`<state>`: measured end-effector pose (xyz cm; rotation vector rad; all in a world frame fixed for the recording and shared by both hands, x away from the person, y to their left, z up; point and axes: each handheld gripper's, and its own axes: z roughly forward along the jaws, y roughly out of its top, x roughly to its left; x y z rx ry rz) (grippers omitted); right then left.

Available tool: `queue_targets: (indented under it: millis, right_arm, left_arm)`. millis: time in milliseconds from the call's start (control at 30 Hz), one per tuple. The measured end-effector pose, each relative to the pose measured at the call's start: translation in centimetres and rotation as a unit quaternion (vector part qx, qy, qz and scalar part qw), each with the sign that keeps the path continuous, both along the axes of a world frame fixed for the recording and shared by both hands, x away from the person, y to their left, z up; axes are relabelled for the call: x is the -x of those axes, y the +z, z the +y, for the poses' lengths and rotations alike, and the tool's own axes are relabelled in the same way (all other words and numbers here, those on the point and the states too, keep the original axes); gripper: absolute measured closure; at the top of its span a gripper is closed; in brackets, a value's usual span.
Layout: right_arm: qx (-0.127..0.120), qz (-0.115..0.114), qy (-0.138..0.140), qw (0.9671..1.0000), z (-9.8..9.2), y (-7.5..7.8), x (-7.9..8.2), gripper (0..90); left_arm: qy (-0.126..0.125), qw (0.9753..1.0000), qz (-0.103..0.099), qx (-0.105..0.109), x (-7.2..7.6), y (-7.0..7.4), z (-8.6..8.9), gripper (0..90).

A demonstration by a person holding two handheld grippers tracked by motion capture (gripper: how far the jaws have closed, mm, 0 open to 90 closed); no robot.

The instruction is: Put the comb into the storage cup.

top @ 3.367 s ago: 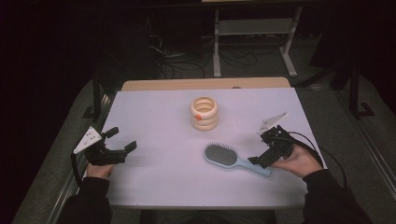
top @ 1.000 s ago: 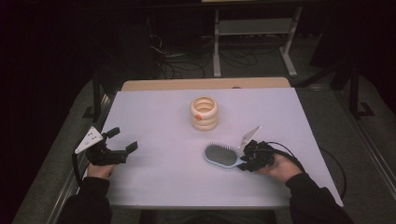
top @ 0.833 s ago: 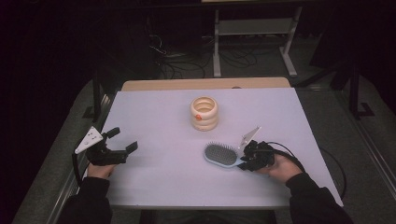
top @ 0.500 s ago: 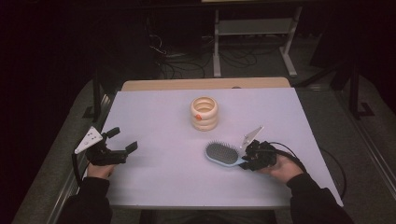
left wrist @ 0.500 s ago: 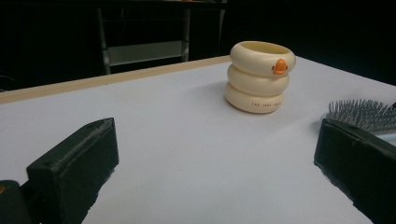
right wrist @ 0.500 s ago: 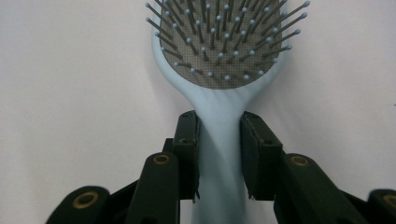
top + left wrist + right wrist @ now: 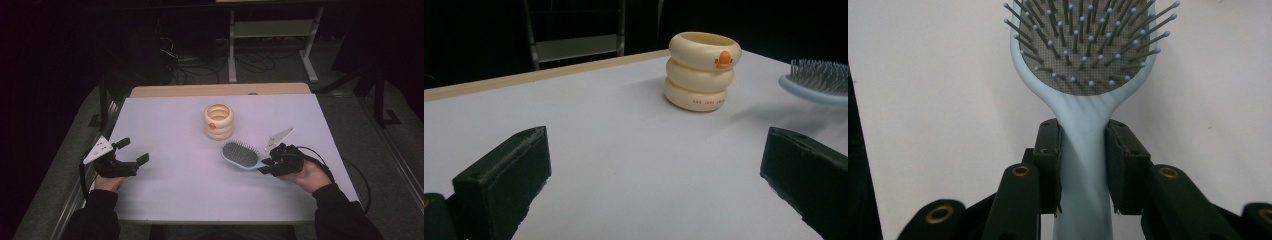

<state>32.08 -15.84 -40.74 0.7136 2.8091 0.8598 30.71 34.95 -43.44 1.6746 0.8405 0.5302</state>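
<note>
Two black jaws of the right gripper (image 7: pixel 1082 165) are pressing on either side of the neck of a pale blue hairbrush (image 7: pixel 1083 80), gripping its smooth plastic handle just below the oval head. Thin grey pins with small ball tips are standing up from a dotted grey cushion. In the high view the hairbrush (image 7: pixel 239 154) is lying toward four o'clock on the matte white table (image 7: pixel 185 200), bristles up, its long axis running from the head at about ten o'clock to the handle at four o'clock. The right gripper (image 7: pixel 267 167) is lying low, the person's hand cupping it from behind. At eight o'clock, the left gripper (image 7: pixel 134 151) is resting with jaws spread wide and empty, pointing toward a glossy cream stacked-ring cup (image 7: pixel 218 121) with an orange beak.
</note>
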Motion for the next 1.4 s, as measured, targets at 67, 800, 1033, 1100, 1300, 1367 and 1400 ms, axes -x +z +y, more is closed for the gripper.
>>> queue_targets:
  millis: [67,800,1033,1100,1300,1367,1400]
  right_arm:
    - [-0.003,-0.005,0.002,1.0,-0.1,0.4,-0.1,68.2]
    - [-0.033,-0.035,0.003,0.9988,0.2,4.8,-0.7,68.2]
    - [-0.036,-0.043,0.007,0.9984,0.8,6.3,-1.1,68.2]
    - [-0.038,-0.046,0.007,0.9982,0.9,6.7,-1.2,68.2]
    - [-0.051,-0.056,0.01,0.9971,1.3,7.8,-1.4,68.2]
    - [-0.054,-0.057,0.009,0.9969,1.4,8.0,-1.6,68.2]
    - [-0.056,-0.057,0.011,0.9968,1.5,8.1,-1.7,68.2]
  left_arm:
    - [0.0,1.0,-0.002,0.002,0.1,0.1,0.0,0.0]
    - [-0.015,0.9997,-0.012,0.012,-0.2,1.0,-0.6,0.0]
    - [-0.016,0.9999,-0.002,0.003,-0.5,1.6,-0.7,0.0]
    - [-0.019,0.9998,-0.003,0.002,-0.5,1.9,-0.9,0.0]
    - [-0.036,0.9993,-0.008,-0.005,-0.6,2.7,-1.3,0.0]
    - [-0.04,0.9991,-0.007,-0.007,-0.6,2.9,-1.3,0.0]
    - [-0.042,0.9991,-0.006,-0.007,-0.6,3.1,-1.4,0.0]
